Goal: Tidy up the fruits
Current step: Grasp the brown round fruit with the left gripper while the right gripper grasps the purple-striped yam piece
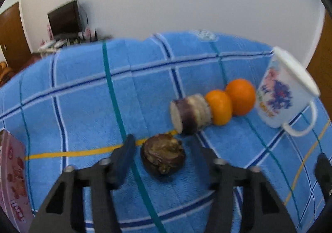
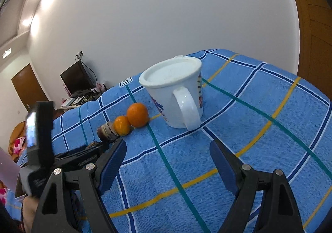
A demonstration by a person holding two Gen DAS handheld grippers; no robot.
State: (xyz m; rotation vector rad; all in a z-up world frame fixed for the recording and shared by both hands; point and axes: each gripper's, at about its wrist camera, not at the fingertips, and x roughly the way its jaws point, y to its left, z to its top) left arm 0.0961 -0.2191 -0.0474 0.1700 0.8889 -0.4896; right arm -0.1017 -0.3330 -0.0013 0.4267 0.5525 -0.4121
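Note:
A dark brown, round water chestnut (image 1: 162,155) lies on the blue checked cloth (image 1: 83,108) between the fingers of my left gripper (image 1: 163,141). The jaws stand close on either side, with a thin strip of cloth showing at each pad. Behind it lies a row: a cut piece of purple sugar cane (image 1: 191,115), a small orange (image 1: 220,106) and a larger orange (image 1: 240,96). My right gripper (image 2: 168,143) hovers open and empty over the cloth, in front of the oranges (image 2: 138,114) and the sugar cane (image 2: 108,131).
A white lidded mug (image 1: 286,87) with a printed side stands right of the oranges, its handle (image 2: 186,108) facing my right gripper. A pink package (image 1: 12,181) lies at the cloth's left edge. A TV and a cluttered shelf stand by the far wall.

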